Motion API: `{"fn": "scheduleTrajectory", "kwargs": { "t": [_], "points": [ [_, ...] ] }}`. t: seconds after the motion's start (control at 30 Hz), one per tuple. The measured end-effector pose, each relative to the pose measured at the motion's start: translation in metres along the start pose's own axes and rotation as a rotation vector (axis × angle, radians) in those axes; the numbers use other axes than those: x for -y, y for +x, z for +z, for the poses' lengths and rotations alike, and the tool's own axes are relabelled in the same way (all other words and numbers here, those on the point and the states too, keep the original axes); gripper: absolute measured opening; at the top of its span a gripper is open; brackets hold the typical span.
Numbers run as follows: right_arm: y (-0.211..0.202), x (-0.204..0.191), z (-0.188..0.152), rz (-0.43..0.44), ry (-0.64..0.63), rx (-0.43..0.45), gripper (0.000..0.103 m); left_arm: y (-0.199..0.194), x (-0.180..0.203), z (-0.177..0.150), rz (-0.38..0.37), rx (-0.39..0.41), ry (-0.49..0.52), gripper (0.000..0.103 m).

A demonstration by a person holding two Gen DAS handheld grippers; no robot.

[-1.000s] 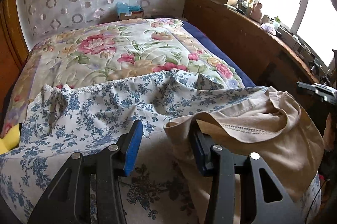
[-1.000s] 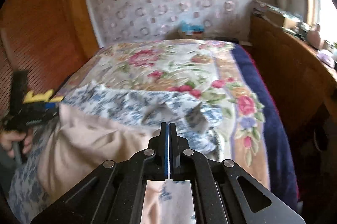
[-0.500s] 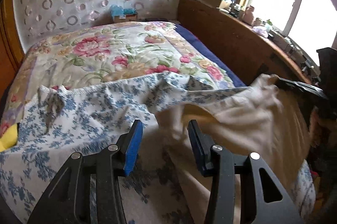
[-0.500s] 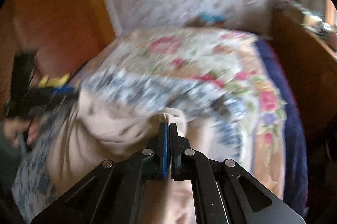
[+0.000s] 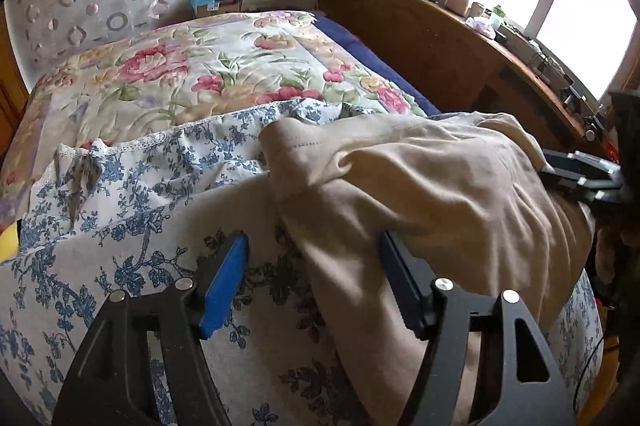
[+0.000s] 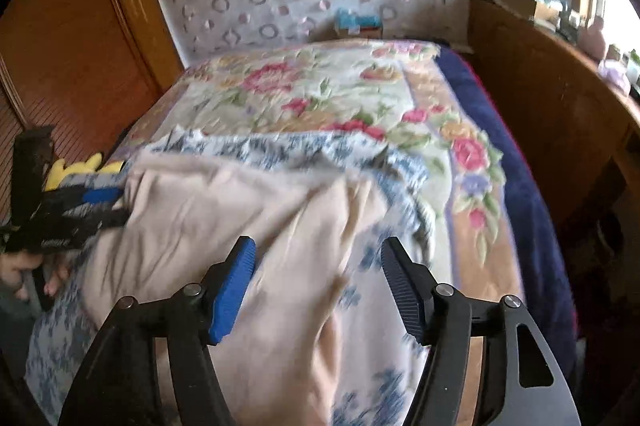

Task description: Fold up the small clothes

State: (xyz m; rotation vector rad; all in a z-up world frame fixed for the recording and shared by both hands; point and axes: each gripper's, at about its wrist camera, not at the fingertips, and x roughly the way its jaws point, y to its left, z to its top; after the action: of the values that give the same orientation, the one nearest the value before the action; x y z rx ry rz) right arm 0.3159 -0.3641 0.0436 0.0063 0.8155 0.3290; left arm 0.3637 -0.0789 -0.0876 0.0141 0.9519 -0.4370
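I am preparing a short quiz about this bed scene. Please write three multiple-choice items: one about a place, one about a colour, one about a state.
1. Where does the beige garment lie?
A. on the blue-flowered cloth
B. on the window shelf
C. on the floor

2. What colour are the gripper pads?
A. red
B. blue
C. green

3. How does the right gripper stand?
A. shut on the garment
B. shut on nothing
C. open

Key: 1 A, the cloth shows around the garment; 2 B, the pads are blue; 3 C, its jaws have just been opening, with a wide gap over the garment.
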Motion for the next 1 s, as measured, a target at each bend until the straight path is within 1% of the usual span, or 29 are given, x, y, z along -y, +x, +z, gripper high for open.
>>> {"fn": "scheduleTrajectory", "kwargs": {
  "t": [0.07, 0.13, 0.23, 0.27, 0.37, 0.43, 0.47, 0.5, 0.57, 0.6, 0.63, 0.7, 0.77, 0.87, 1.0],
  "points": [
    [0.007, 0.001, -0.002, -0.024, -0.002, -0.031, 0.068, 0.001, -0.001, 0.0, -0.006, 0.002, -0.002, 0.069],
    [0.017, 0.007, -0.003, -0.009, 0.024, -0.055, 0.069, 0.002, 0.001, 0.0, -0.008, 0.003, 0.005, 0.069],
    [0.026, 0.008, 0.002, 0.002, 0.039, -0.04, 0.07, 0.003, 0.003, 0.001, -0.03, 0.005, 0.009, 0.059],
    [0.027, 0.006, 0.003, 0.004, 0.036, -0.041, 0.07, 0.004, 0.004, 0.001, -0.041, 0.004, 0.009, 0.054],
    [0.026, 0.001, 0.001, 0.03, 0.031, -0.047, 0.069, 0.006, 0.007, 0.003, -0.066, 0.006, 0.005, 0.042],
    [0.028, -0.002, -0.001, 0.045, 0.012, -0.05, 0.062, 0.007, 0.006, 0.004, -0.076, 0.008, 0.003, 0.038],
    [0.03, -0.001, -0.001, 0.055, 0.006, -0.053, 0.059, 0.008, 0.006, 0.004, -0.082, 0.008, -0.003, 0.031],
    [0.032, -0.002, 0.0, 0.062, -0.006, -0.058, 0.056, 0.008, 0.005, 0.005, -0.088, 0.005, -0.012, 0.028],
    [0.035, -0.003, 0.0, 0.087, -0.034, -0.065, 0.047, 0.01, 0.001, 0.006, -0.128, -0.009, -0.039, 0.013],
    [0.036, -0.003, 0.0, 0.116, -0.037, -0.07, 0.034, 0.01, 0.001, 0.006, -0.132, -0.012, -0.045, 0.012],
    [0.037, -0.003, 0.0, 0.148, -0.043, -0.071, 0.025, 0.007, 0.003, 0.005, -0.119, -0.008, -0.041, 0.011],
    [0.038, 0.001, 0.002, 0.149, -0.087, -0.066, 0.022, -0.002, 0.007, 0.004, -0.114, 0.007, -0.031, 0.011],
    [0.031, 0.001, 0.004, 0.148, -0.108, -0.03, 0.019, -0.025, 0.008, 0.003, -0.126, 0.058, -0.038, 0.011],
    [0.006, -0.009, 0.011, 0.149, -0.145, 0.057, 0.018, -0.064, 0.008, -0.003, -0.132, 0.144, -0.046, 0.01],
    [-0.025, -0.039, 0.026, 0.163, -0.245, 0.147, 0.018, -0.123, 0.001, -0.016, -0.085, 0.265, -0.057, 0.01]
  ]
}}
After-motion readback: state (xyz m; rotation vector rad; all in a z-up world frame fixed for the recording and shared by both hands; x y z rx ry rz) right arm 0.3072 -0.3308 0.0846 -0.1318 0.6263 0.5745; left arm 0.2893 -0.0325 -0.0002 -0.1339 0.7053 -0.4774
